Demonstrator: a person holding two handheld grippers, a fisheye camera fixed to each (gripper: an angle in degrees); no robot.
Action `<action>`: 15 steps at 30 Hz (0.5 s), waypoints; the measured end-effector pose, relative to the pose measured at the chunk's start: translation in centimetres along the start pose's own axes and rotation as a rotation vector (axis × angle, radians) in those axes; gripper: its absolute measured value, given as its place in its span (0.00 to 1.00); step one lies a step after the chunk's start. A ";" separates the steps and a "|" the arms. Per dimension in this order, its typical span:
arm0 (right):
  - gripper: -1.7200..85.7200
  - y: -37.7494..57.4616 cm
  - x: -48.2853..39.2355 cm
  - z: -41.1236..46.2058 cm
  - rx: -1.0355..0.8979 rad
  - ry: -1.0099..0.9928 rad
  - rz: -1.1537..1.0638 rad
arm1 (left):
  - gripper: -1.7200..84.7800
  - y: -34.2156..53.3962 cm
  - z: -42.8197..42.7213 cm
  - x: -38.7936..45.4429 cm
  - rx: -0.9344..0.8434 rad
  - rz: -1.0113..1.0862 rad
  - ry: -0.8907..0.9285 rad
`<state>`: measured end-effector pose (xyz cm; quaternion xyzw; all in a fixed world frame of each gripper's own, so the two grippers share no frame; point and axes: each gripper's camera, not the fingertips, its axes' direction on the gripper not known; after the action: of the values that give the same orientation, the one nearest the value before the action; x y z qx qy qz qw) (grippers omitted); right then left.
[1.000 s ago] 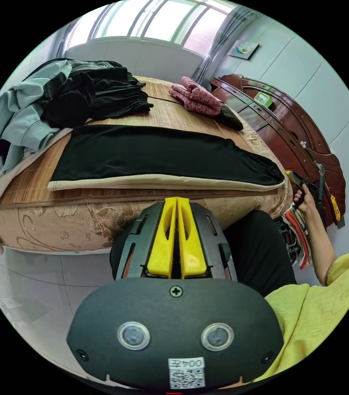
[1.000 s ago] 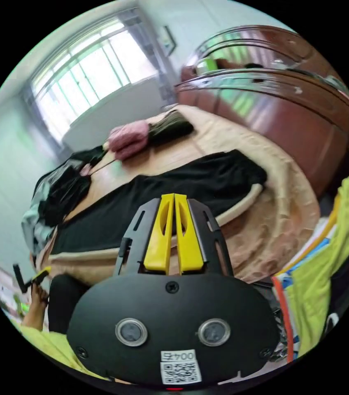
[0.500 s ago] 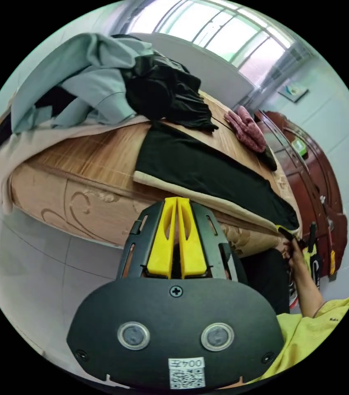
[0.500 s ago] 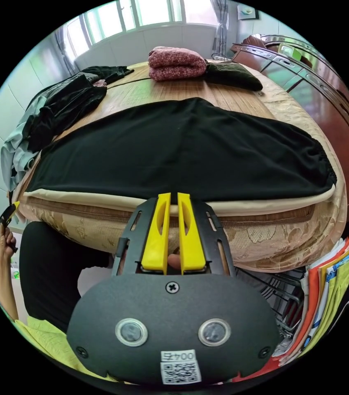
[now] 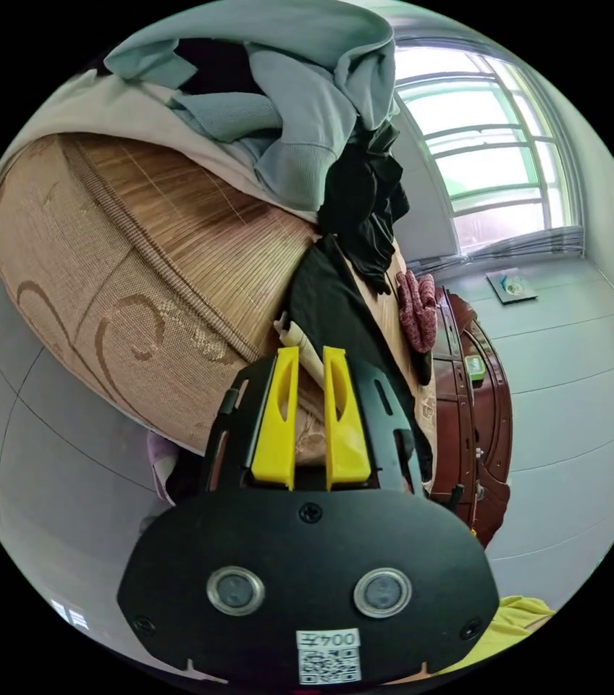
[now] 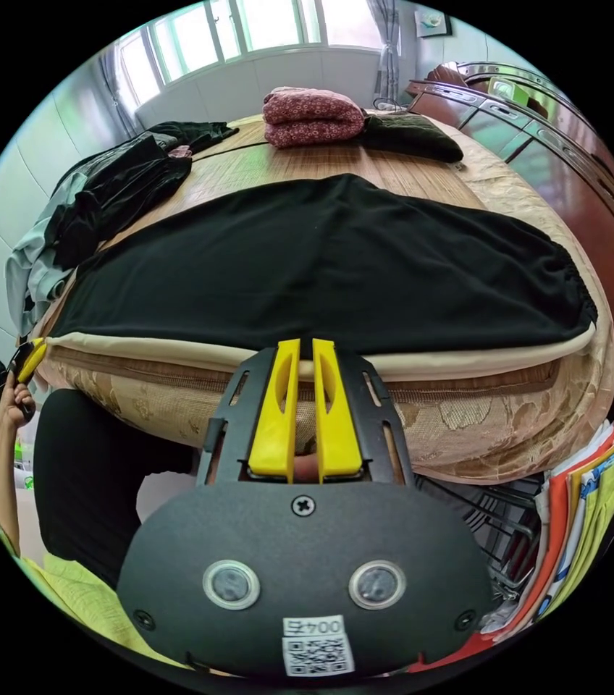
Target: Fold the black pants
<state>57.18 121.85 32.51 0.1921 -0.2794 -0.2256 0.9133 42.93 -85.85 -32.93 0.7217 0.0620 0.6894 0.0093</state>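
Parted slightly since half a second ago, the left gripper point(image 5: 310, 418) (yellow jaws empty) nears the flat black fabric pants point(image 5: 329, 308) at 12 o'clock, while the right gripper point(image 6: 298, 409) hangs barely open, empty.

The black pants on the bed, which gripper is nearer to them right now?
Left. The left gripper is right at the corner of the black pants, jaws slightly apart. The right gripper sits off the bed's edge, short of them.

Black pants point(image 6: 329, 268) lay on a tan woven bed mat point(image 6: 307, 163), a mottled pink bundle point(image 6: 310, 116) at twelve o'clock, grey-blue clothes point(image 5: 300, 123) heaped, yellow-jawed tongs point(image 6: 305, 355) below.
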 end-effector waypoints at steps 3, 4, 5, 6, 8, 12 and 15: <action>0.08 -0.4 -0.5 1.5 -0.001 -0.009 0.003 | 0.03 -0.8 0.1 1.7 0.027 0.054 -0.113; 0.08 -0.6 -0.7 2.2 0.000 -0.012 0.004 | 0.03 -1.0 0.1 2.2 0.033 0.073 -0.143; 0.08 -0.7 -0.9 2.8 -0.001 -0.014 0.004 | 0.03 -1.5 0.3 3.1 0.033 0.112 -0.203; 0.08 -0.8 -1.0 3.1 -0.001 -0.014 0.004 | 0.03 -1.9 0.9 3.6 0.020 0.145 -0.265; 0.08 -1.2 -1.4 4.3 -0.001 -0.013 0.001 | 0.02 -2.4 2.1 3.5 -0.025 0.152 -0.349; 0.07 -1.9 -1.9 6.1 -0.002 -0.012 0.002 | 0.02 -1.0 1.7 5.0 0.035 0.201 -0.335; 0.05 -2.6 -2.1 7.4 -0.002 -0.021 0.002 | 0.02 0.9 2.9 10.5 0.027 0.392 -0.382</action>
<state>50.40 119.13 36.04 0.1884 -0.2891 -0.2270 0.9107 46.35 -85.46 -22.51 0.8368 -0.0726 0.5287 -0.1226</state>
